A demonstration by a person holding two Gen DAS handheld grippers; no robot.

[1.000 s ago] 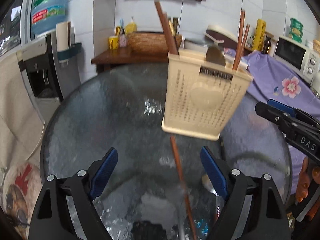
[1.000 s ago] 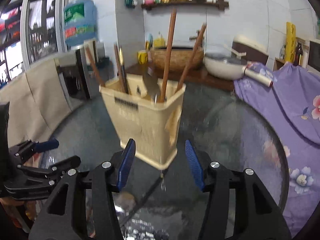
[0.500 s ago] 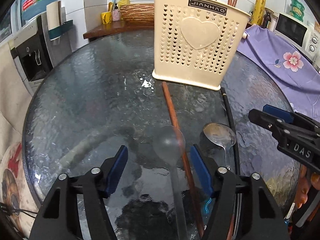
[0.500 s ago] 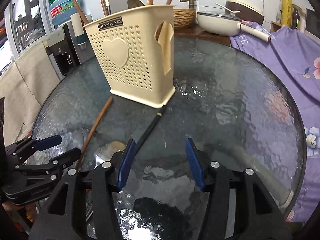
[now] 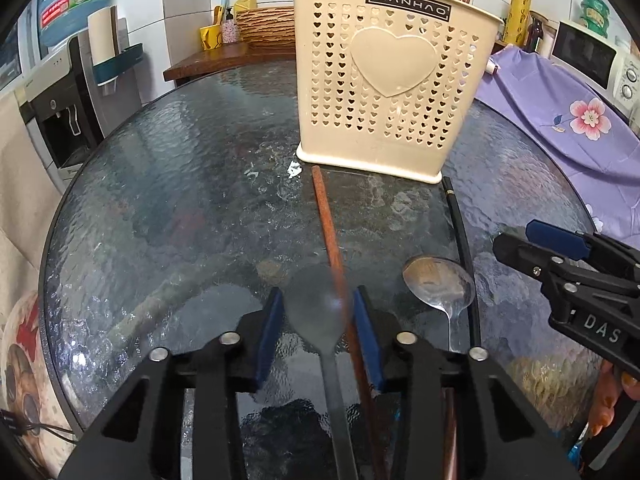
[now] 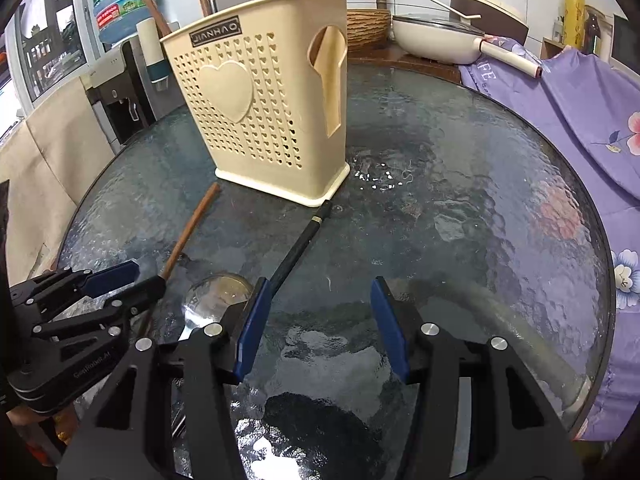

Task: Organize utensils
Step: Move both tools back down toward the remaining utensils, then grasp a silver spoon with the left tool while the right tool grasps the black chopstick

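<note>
A cream perforated utensil holder [image 5: 392, 80] stands on the round glass table [image 5: 180, 180] with chopsticks and a spoon in it. In front of it lie a brown chopstick [image 5: 326, 220], a grey plastic spoon [image 5: 316, 308], a metal spoon [image 5: 438, 280] and a black chopstick [image 5: 460, 232]. My left gripper [image 5: 318, 320] is low over the table with its jaws closing. The grey spoon's bowl and the brown chopstick lie between its pads [image 5: 272, 320], with a thin gap at each side. My right gripper [image 6: 320, 320] is open over bare glass. The black chopstick [image 6: 296, 248] ends at its left finger.
A purple flowered cloth [image 6: 580, 100] covers furniture to the right, with a white pan [image 6: 436, 36] beyond it. A water dispenser [image 5: 60, 112] stands at the left past the table edge. A wooden side table [image 5: 224, 56] with a woven basket stands behind the holder.
Both grippers sank toward the table and tipped downward. The left jaws narrowed around the grey spoon and brown chopstick. The right jaws kept the same width.
</note>
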